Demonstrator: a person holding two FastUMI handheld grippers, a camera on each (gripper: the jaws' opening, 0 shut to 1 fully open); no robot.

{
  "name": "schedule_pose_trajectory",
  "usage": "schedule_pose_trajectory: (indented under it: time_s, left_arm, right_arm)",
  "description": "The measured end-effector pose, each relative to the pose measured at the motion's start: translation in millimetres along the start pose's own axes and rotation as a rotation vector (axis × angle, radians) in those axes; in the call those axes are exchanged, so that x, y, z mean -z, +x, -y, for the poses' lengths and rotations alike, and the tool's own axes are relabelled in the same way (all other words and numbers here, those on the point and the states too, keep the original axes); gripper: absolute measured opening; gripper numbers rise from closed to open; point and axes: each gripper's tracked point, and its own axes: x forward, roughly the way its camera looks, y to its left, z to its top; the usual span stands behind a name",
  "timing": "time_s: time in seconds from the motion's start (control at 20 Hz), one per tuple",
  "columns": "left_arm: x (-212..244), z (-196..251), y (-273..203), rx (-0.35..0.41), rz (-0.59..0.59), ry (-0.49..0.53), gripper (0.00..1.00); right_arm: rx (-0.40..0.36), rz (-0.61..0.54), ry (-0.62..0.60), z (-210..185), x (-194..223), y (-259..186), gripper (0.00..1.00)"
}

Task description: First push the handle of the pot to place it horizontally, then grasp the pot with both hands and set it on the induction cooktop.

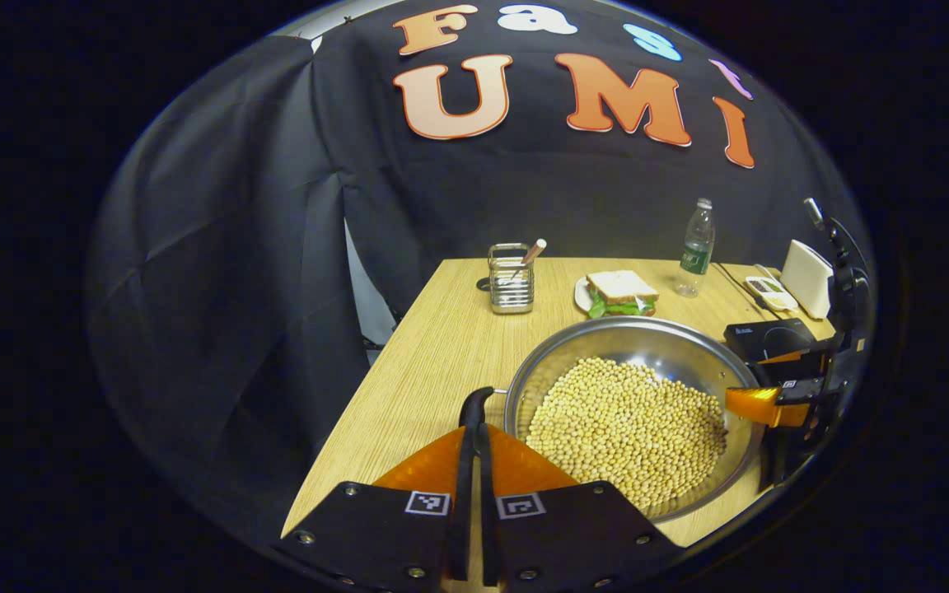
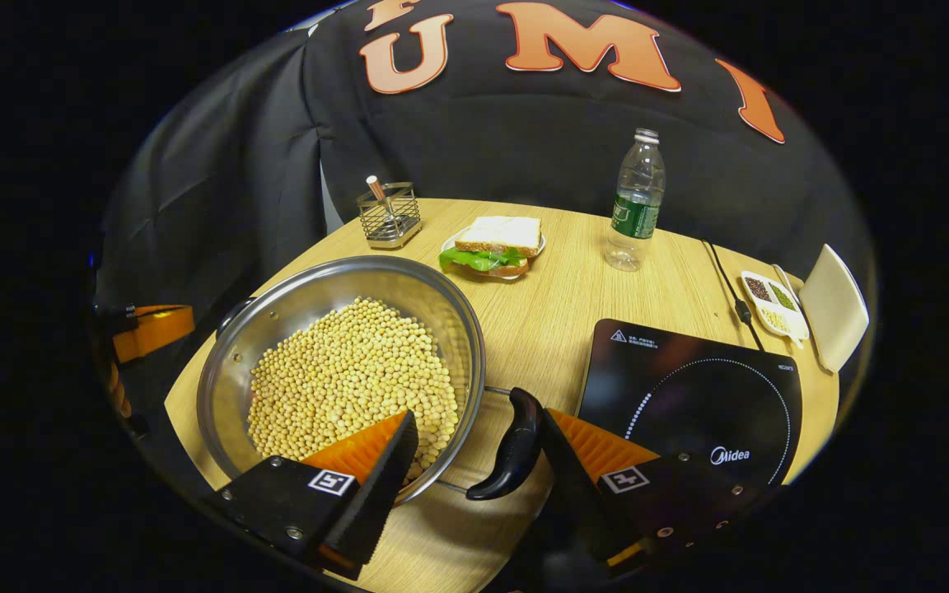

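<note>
- The pot [image 2: 343, 371], full of soybeans [image 2: 351, 379], sits on the surface [image 2: 557, 305], left of the cooktop [image 2: 689, 403] in the right gripper view.
- The left tongs [image 1: 474, 445] are closed on the pot's black left handle [image 1: 474, 405], both fingers pressing it.
- The right tongs [image 2: 474, 449] are open, straddling the rim and the right handle [image 2: 511, 445]; the outer finger [image 2: 598, 449] is just beside the handle.
- A sandwich [image 2: 495, 243], a bottle [image 2: 635, 202] and a wire holder [image 2: 390, 216] stand behind the pot.

one pot [image 2: 277, 329], one cooktop [image 2: 689, 395], one sandwich [image 2: 495, 239], one bottle [image 2: 635, 202], two claws [image 2: 474, 449].
</note>
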Motion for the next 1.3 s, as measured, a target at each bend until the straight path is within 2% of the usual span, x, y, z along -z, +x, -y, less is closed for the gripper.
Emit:
schedule_pose_trajectory:
  time_s: [0.1,0.15,0.25,0.3,0.5,0.8,1.05,1.3]
  left_arm:
    - [-0.5,14.0,11.4,0.055,-0.018,0.025,0.25]
    - [1.9,20.2,13.0,0.079,-0.030,0.026,0.31]
    - [8.3,26.9,27.3,0.101,-0.073,0.021,0.63]
    - [12.4,21.8,34.2,0.078,-0.095,0.028,0.79]
    - [30.3,1.6,69.0,0.003,-0.146,0.048,0.79]
    - [40.1,9.3,96.6,0.005,-0.150,0.012,0.80]
    - [42.2,10.0,101.5,0.000,-0.149,0.014,0.79]
    - [57.2,20.6,110.9,0.032,-0.185,-0.031,0.81]
  right_arm:
    - [0.007,-0.002,0.004,-0.6,1.4,2.7,0.91]
    - [0.011,-0.005,0.004,-1.4,2.6,3.6,0.91]
    - [0.016,-0.013,0.004,-1.8,4.5,5.9,0.91]
    - [0.019,-0.016,0.001,-1.3,4.6,7.7,0.91]
    - [0.032,-0.018,0.001,0.9,4.0,13.1,0.90]
    - [0.057,-0.021,0.021,5.5,0.2,20.0,0.78]
    - [0.076,-0.015,0.025,7.6,-0.6,22.5,0.76]
    - [0.076,-0.016,0.041,9.0,-2.2,27.0,0.73]
